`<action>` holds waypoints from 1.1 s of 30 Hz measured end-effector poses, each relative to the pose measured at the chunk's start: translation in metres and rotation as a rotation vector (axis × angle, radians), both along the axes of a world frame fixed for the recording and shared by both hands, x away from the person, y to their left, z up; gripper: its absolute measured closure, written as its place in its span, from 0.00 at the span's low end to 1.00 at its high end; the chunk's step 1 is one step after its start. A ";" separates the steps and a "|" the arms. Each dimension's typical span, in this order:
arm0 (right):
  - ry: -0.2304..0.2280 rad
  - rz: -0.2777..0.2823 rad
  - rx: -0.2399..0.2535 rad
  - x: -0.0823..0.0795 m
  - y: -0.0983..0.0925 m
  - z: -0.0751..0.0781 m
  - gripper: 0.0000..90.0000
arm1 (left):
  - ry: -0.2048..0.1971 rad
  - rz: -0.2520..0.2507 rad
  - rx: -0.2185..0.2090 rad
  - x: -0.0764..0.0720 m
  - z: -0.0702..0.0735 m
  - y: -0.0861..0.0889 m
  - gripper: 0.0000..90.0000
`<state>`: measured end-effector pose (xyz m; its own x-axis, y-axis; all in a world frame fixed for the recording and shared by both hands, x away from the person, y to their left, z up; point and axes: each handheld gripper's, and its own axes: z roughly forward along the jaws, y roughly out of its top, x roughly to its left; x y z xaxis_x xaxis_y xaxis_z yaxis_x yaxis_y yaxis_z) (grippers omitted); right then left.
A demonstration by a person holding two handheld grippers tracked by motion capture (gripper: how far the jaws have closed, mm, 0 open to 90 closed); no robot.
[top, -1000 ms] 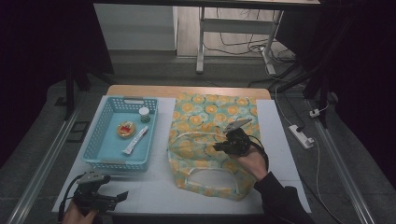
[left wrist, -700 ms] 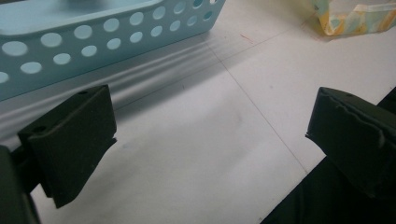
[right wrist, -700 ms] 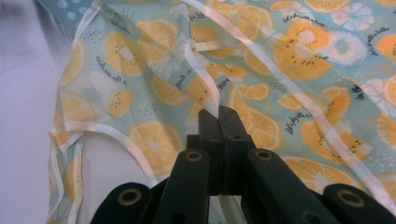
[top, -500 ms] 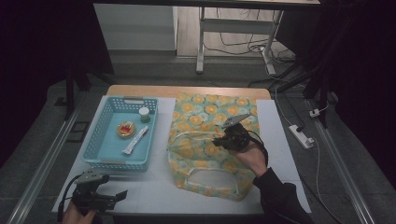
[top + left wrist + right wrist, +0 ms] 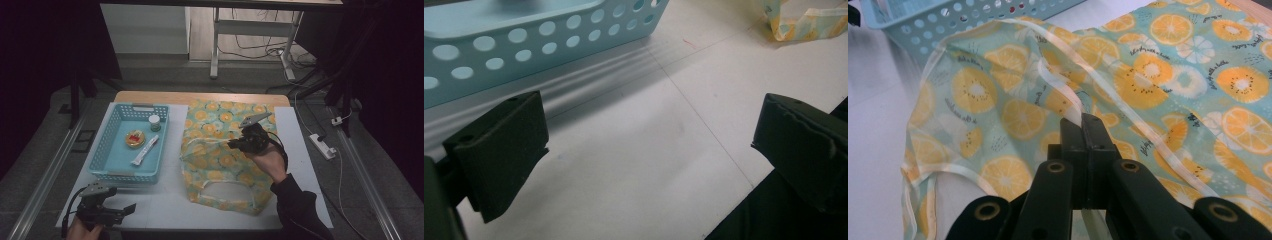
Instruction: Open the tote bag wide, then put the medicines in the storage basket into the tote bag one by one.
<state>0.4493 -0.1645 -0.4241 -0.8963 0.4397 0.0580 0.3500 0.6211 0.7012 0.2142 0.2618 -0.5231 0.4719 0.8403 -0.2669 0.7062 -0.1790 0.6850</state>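
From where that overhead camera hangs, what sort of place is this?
Probably a lab or workshop set up for recording, not a home. A white work table stands on a bare grey floor, cables and a power strip trail beside it, and metal rails flank it.

Both grippers are black. The right gripper (image 5: pixel 1083 125) has round rivets on its linkage. The person wears a dark sleeve (image 5: pixel 300 210).
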 end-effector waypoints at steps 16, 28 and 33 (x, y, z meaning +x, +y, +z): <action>-0.019 -0.022 0.037 0.005 0.006 0.019 1.00 | 0.001 0.004 -0.003 0.000 0.000 0.000 0.01; -0.033 -0.030 0.047 0.004 0.003 0.019 0.99 | -0.001 0.017 0.001 0.000 0.000 0.000 0.00; -0.031 -0.031 0.049 0.005 0.002 0.018 1.00 | 0.001 0.023 -0.018 0.000 0.000 0.003 0.00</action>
